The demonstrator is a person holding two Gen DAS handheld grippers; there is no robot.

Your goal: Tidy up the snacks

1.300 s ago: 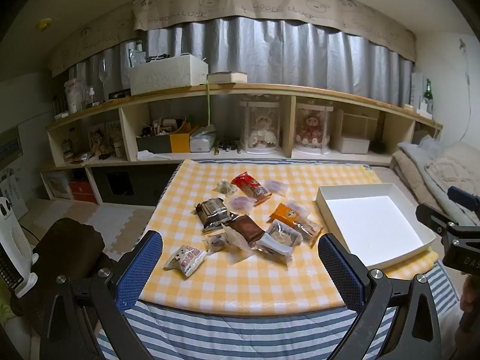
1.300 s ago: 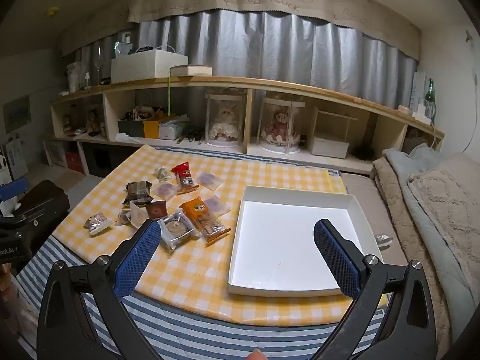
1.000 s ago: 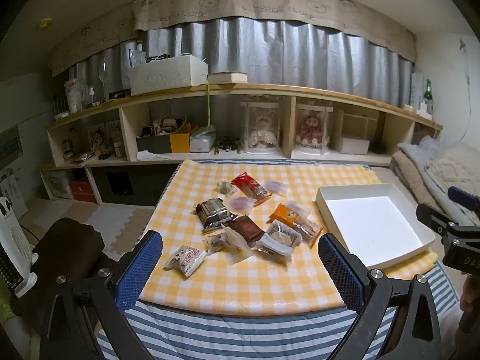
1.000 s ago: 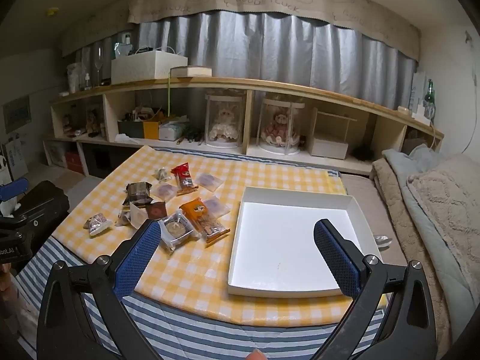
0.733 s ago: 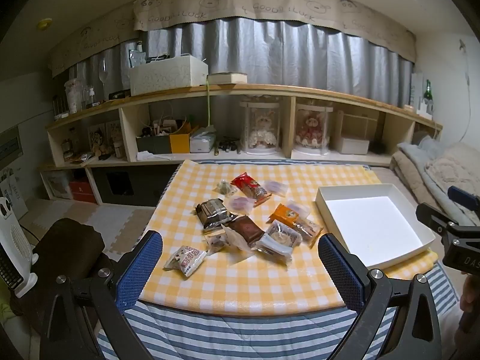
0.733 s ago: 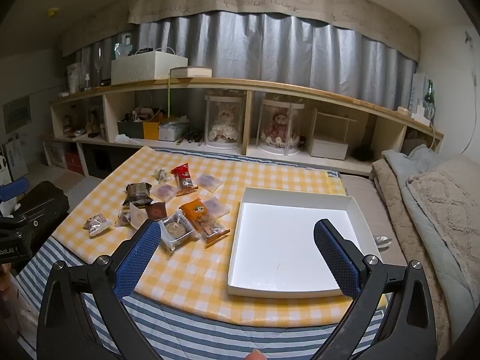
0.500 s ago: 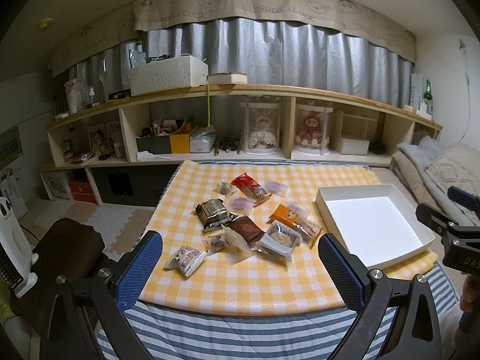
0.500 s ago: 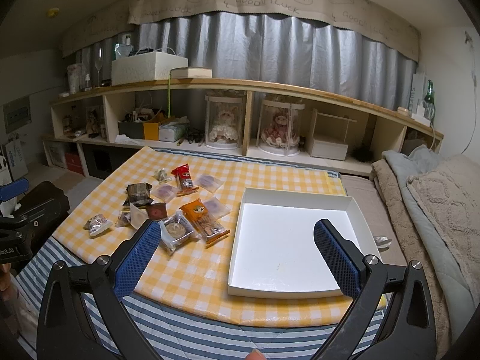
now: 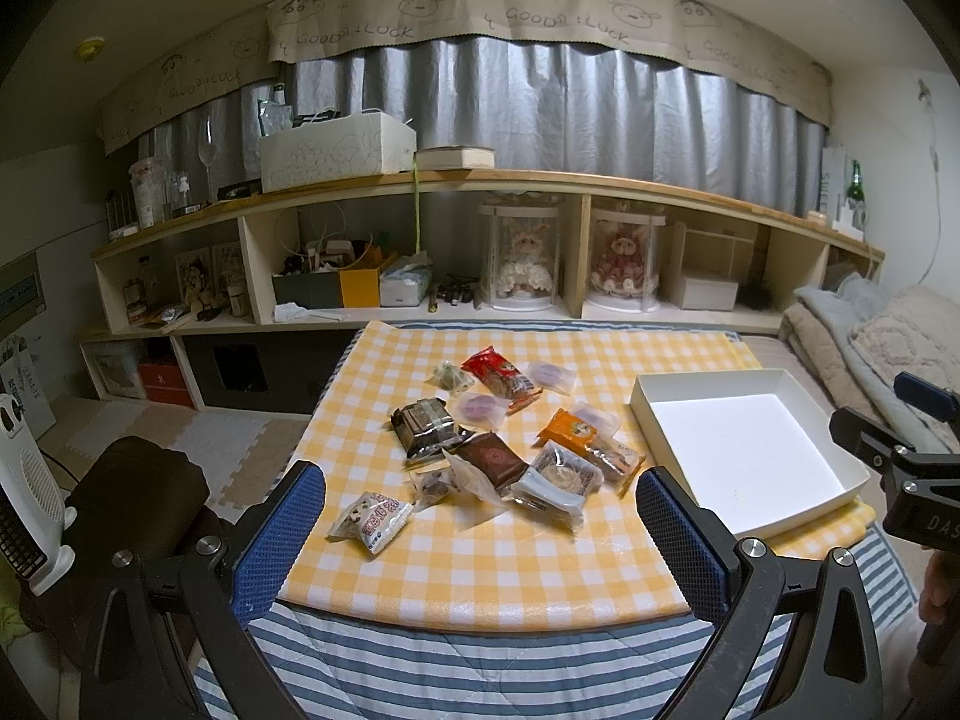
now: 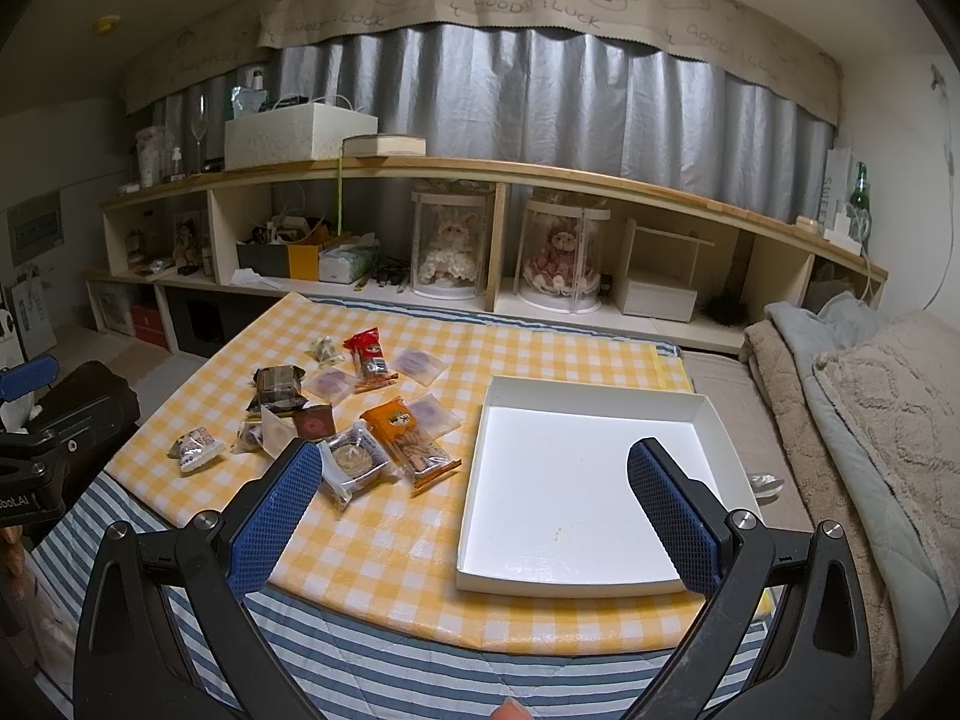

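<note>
1. The left tool (image 9: pixel 480 531) hangs above the near edge of the bench (image 9: pixel 480 576), its blue-padded fingers (image 9: pixel 282 531) spread wide with nothing between them.
2. The right tool (image 10: pixel 465 501) is likewise spread wide and holds nothing; it sits over the near part of the white tray (image 10: pixel 714 420).
3. Taking the white tray (image 9: pixel 648 387) as the landmark: it lies flat on the bench's right half with nothing in it, its near right corner reaching the bench edge.
4. The snacks (image 9: pixel 498 432) lie in a loose cluster left of the tray, all on the yellow checked cloth (image 10: pixel 384 540), none inside the tray.
5. Nearest the tray's left wall is an orange packet (image 10: pixel 399 423), just beside a clear round-cookie pack (image 10: pixel 354 459). Farther left are a brown square packet (image 10: pixel 314 421) and a dark wrapped block (image 10: pixel 277 384). A red packet (image 10: pixel 369 354) lies toward the far side. One small white packet (image 10: pixel 195 447) sits alone, farthest left, near the bench's left edge.
6. A strip of bare checked cloth runs between the cluster and the near bench edge.
7. Below that edge hangs a blue-and-white striped quilt (image 9: pixel 480 660).
8. Beyond the tray's far wall stands a long wooden shelf (image 10: pixel 540 177) with two cased dolls (image 10: pixel 447 252), under grey curtains (image 10: pixel 540 108).
9. Right of the tray lie folded blankets (image 10: pixel 870 396).
</note>
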